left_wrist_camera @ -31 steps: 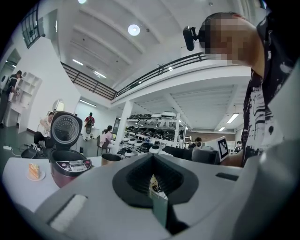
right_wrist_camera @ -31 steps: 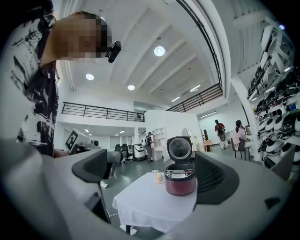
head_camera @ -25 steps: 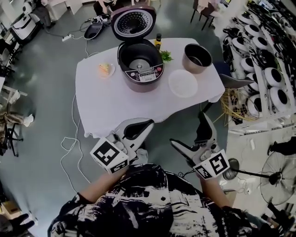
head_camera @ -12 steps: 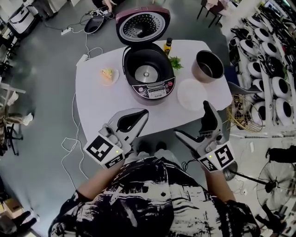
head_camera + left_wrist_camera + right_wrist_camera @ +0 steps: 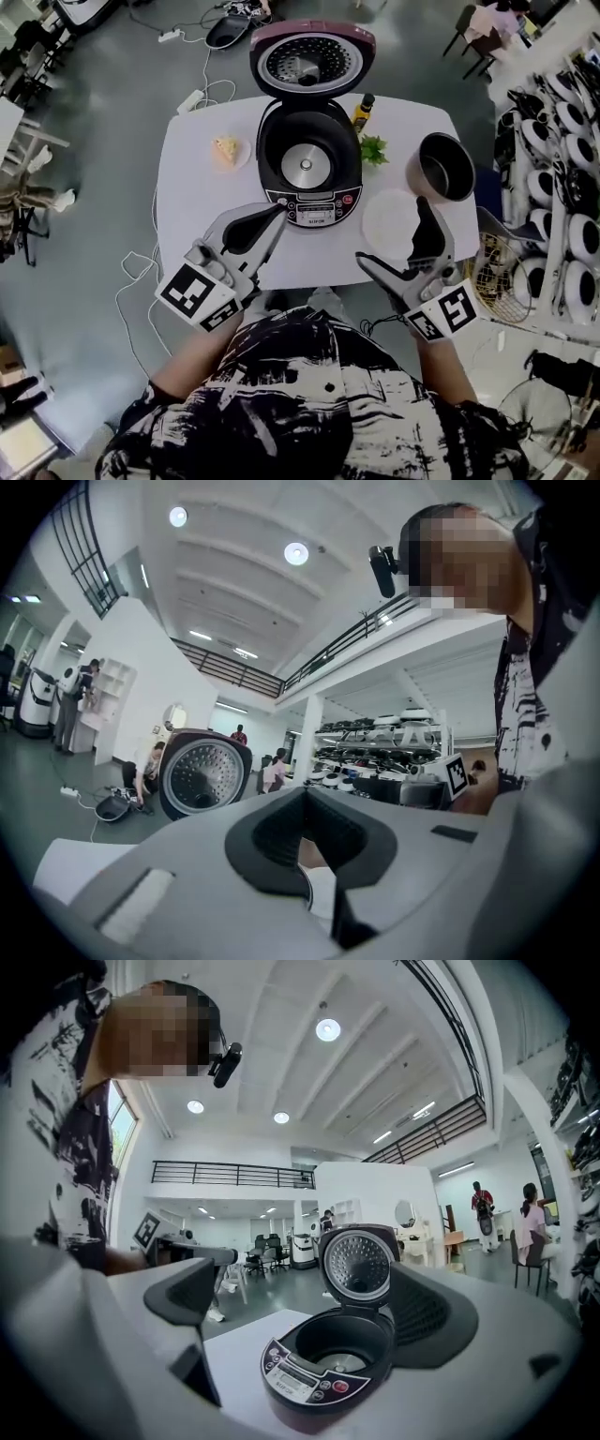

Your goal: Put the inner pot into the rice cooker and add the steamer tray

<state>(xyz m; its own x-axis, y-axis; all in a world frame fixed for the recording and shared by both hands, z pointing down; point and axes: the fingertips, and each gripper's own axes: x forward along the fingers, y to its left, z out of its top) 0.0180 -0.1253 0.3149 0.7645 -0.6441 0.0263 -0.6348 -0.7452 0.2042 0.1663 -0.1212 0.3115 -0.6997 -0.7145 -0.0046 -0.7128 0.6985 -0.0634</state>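
The dark rice cooker [image 5: 309, 169] stands open mid-table with its lid [image 5: 312, 58] raised and its well holding nothing. To its right is the metal inner pot [image 5: 445, 167], and the white steamer tray [image 5: 392, 223] lies flat in front of that. My left gripper [image 5: 267, 220] is shut and holds nothing; it hovers over the table's near edge, just in front of the cooker's panel. My right gripper [image 5: 398, 246] is open beside the steamer tray. In the right gripper view the cooker [image 5: 328, 1363] shows between the spread jaws. The left gripper view shows the lid [image 5: 204, 778] past the shut jaws.
On the white table [image 5: 187, 216] are a small plate with a piece of food [image 5: 226, 150], a bottle [image 5: 362, 111] and green herbs [image 5: 373, 150] by the cooker. A wire basket [image 5: 497, 272] and shelves of appliances stand at the right. Cables lie on the floor at the left.
I have come closer to the table, and both grippers have moved forward from in front of it to over its near edge. Neither jaw state has changed.
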